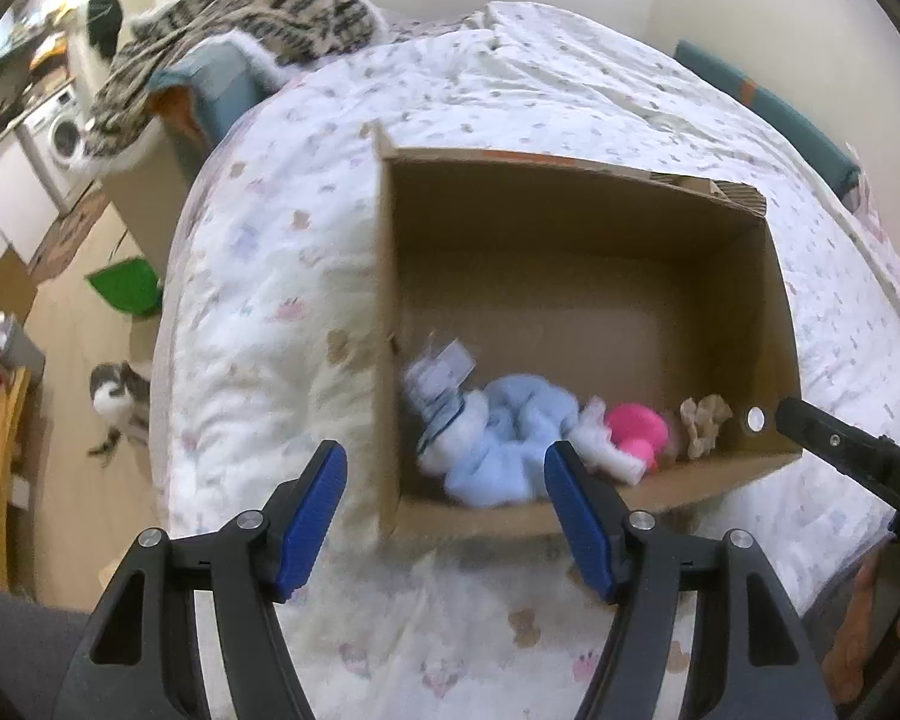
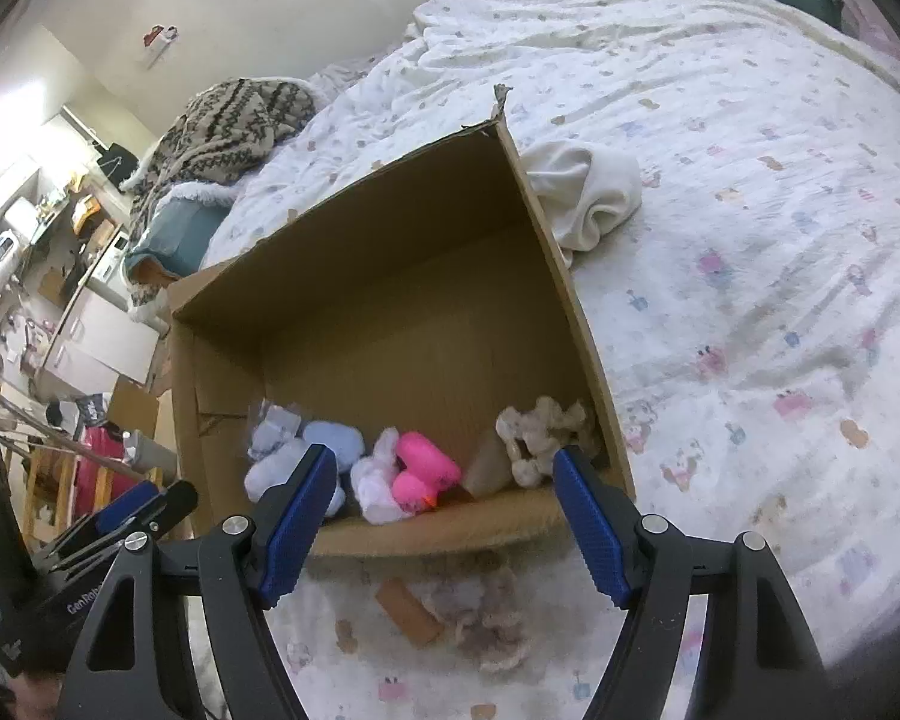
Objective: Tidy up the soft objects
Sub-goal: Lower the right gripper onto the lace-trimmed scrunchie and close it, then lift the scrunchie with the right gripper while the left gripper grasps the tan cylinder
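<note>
An open cardboard box (image 1: 570, 276) (image 2: 390, 312) sits on the bed. Along its near wall lie a light blue soft toy (image 1: 498, 438) (image 2: 306, 456), a pink and white plush (image 1: 630, 435) (image 2: 420, 468) and a beige plush (image 1: 705, 423) (image 2: 540, 432). My left gripper (image 1: 447, 516) is open and empty just in front of the box. My right gripper (image 2: 444, 522) is open and empty over the box's near edge. A white cloth (image 2: 588, 192) lies on the bed to the right of the box. A grey-beige soft thing (image 2: 486, 618) with a brown tag lies in front of the box.
The bed has a white patterned quilt (image 2: 750, 240). A striped knit blanket (image 1: 240, 18) lies at the far end. A cat (image 1: 117, 402) stands on the wooden floor left of the bed, near a green bin (image 1: 126, 288) and a yellow chair (image 1: 0, 462).
</note>
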A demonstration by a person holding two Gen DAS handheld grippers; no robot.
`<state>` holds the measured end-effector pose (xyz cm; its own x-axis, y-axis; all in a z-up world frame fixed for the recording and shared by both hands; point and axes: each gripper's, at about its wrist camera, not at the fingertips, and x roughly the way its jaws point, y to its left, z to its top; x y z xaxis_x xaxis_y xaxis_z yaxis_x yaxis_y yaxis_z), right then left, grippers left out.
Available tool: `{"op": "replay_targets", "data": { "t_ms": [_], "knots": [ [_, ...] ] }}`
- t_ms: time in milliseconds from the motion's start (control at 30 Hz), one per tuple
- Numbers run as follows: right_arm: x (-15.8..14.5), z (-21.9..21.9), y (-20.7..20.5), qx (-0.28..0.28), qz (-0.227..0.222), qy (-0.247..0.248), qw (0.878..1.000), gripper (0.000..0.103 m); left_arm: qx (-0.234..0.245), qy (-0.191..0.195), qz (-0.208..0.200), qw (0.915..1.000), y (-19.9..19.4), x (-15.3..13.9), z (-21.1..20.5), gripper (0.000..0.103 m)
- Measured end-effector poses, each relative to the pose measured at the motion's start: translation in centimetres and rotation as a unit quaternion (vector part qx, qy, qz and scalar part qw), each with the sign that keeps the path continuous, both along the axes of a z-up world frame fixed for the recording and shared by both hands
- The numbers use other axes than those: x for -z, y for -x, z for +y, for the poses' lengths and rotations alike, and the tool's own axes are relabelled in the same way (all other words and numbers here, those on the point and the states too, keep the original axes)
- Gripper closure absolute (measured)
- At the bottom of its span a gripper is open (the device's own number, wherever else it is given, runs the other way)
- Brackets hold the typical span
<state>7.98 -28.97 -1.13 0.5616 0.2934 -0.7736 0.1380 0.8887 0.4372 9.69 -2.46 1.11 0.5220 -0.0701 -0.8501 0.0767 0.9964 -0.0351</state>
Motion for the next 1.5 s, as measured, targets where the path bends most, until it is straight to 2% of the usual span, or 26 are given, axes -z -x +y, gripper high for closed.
{"op": "replay_targets", "data": {
  "t_ms": [333,500,700,867,1067,1133,1167,1233,1300,1333,1400,1500],
  "knots": [
    [1.2,-0.4,3.1,0.025,0.033,-0.027,0.999,0.024,-0.035,0.035,0.010,0.9987,3.5,0.9,3.1,0.037],
    [2.0,-0.4,4.1,0.033,0.050,-0.035,0.998,0.024,-0.046,0.037,0.003,0.9982,4.5,1.5,3.7,0.037],
    [3.3,-0.6,4.8,0.046,0.077,-0.050,0.995,0.024,-0.061,0.055,0.014,0.9965,4.7,2.4,4.4,0.037],
    [5.2,0.4,4.1,0.029,0.112,-0.061,0.991,0.024,-0.066,0.056,0.012,0.9961,4.5,2.4,4.4,0.037],
    [8.5,2.3,2.1,-0.003,0.172,-0.038,0.984,0.024,-0.056,0.058,0.024,0.9964,4.3,2.9,3.6,0.037],
    [8.8,3.5,1.3,-0.024,0.172,-0.012,0.985,0.027,-0.052,0.059,0.028,0.9965,4.3,3.1,3.3,0.037],
    [8.8,4.0,1.1,-0.033,0.169,-0.003,0.985,0.032,-0.050,0.060,0.029,0.9965,4.3,3.1,3.2,0.037],
    [8.9,4.7,0.7,-0.047,0.167,0.011,0.985,0.045,-0.046,0.060,0.032,0.9966,4.4,3.2,3.0,0.037],
    [9.2,5.1,0.6,-0.054,0.174,0.014,0.983,0.066,-0.042,0.058,0.035,0.9968,4.3,3.5,2.6,0.037],
    [9.4,5.2,0.5,-0.057,0.177,0.016,0.982,0.070,-0.039,0.055,0.037,0.9970,4.3,3.7,2.4,0.037],
    [9.3,5.1,0.7,-0.058,0.174,0.019,0.983,0.084,-0.035,0.052,0.040,0.9972,4.3,3.9,2.1,0.037],
    [8.7,4.8,1.0,-0.055,0.162,0.018,0.985,0.087,-0.030,0.049,0.044,0.9974,4.4,4.2,1.7,0.037]
  ]
}}
